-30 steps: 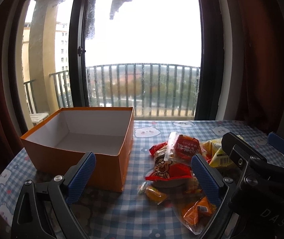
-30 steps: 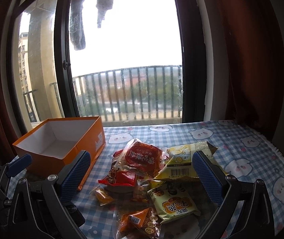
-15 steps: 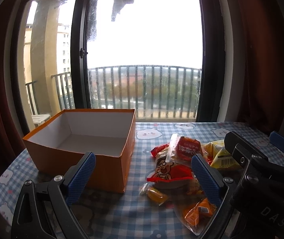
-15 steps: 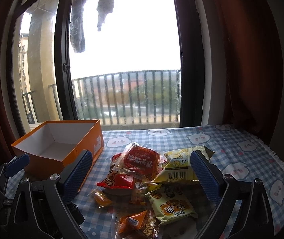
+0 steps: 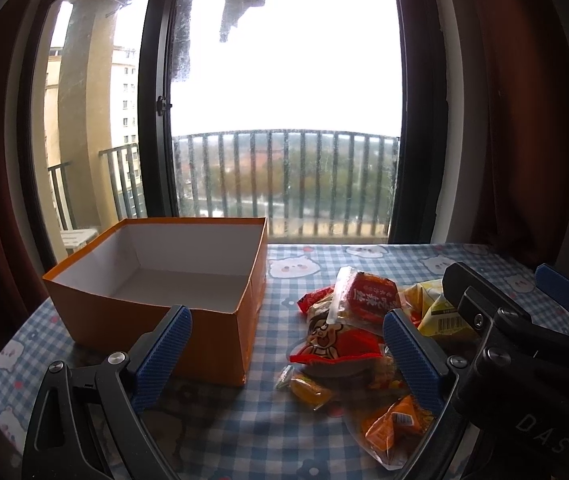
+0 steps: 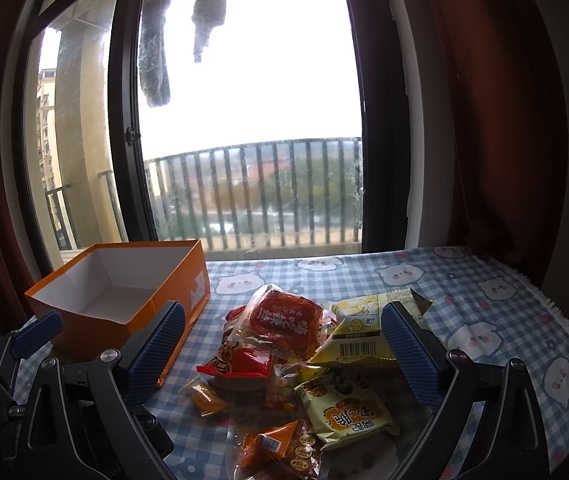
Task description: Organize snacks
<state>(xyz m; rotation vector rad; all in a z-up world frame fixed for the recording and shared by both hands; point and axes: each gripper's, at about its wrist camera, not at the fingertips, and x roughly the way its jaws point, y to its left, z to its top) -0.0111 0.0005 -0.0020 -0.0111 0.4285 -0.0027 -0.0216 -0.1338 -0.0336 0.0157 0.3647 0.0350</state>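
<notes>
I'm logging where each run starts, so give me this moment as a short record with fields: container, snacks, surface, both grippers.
container: open orange cardboard box, white inside, nothing visible in it
snacks: heap of packets right of the box; red round-label packet on top, yellow barcode packet beside it
surface: blue checked tablecloth with bear faces
left gripper: open, holding nothing
right gripper: open, above the heap

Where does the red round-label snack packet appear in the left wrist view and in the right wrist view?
Left wrist view: the red round-label packet lies right of centre, at the back of the snack pile, right of the orange box.
Right wrist view: the same packet lies near the centre, on top of the pile.
Shared landmark: the orange box, open and left of the pile in both views.
</notes>
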